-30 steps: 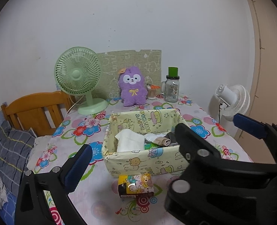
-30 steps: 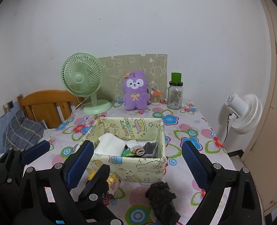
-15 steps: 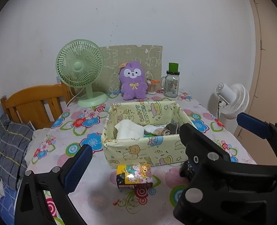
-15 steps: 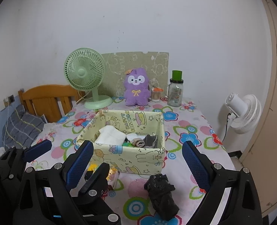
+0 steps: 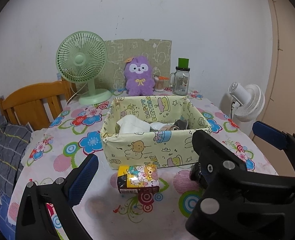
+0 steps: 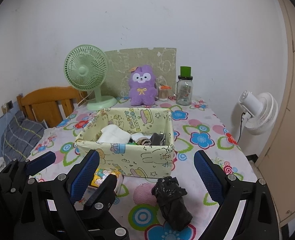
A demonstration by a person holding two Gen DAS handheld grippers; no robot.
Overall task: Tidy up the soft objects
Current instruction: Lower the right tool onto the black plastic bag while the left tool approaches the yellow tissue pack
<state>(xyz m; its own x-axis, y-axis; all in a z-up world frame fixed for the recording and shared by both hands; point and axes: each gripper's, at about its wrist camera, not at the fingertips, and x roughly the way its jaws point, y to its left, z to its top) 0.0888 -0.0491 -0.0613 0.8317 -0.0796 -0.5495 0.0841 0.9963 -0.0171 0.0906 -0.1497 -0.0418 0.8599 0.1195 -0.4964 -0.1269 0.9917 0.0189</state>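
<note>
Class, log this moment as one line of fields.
left gripper: open, empty | right gripper: open, empty | black bundle: on table before box | tissue pack: on table | box: holds cloths

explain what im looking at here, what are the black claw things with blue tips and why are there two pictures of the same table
The claws are two hand-held grippers, one in each of a person's hands; no robot arm is involved. Each carries a fisheye camera looking forward along its two blue-padded fingers, so you get two views of one scene.

One picture comes from the left gripper, the other from the right gripper. Both are open and hold nothing. Each also appears at the edge of the other's picture.

On the flowered tablecloth sits a yellow cartoon-print fabric box holding folded white cloth and rolled socks. In front of it lie a small cartoon tissue pack and a crumpled black bundle, probably the next soft things to tidy. At the back stand a green desk fan, a purple plush toy and a glass jar mug.
</note>
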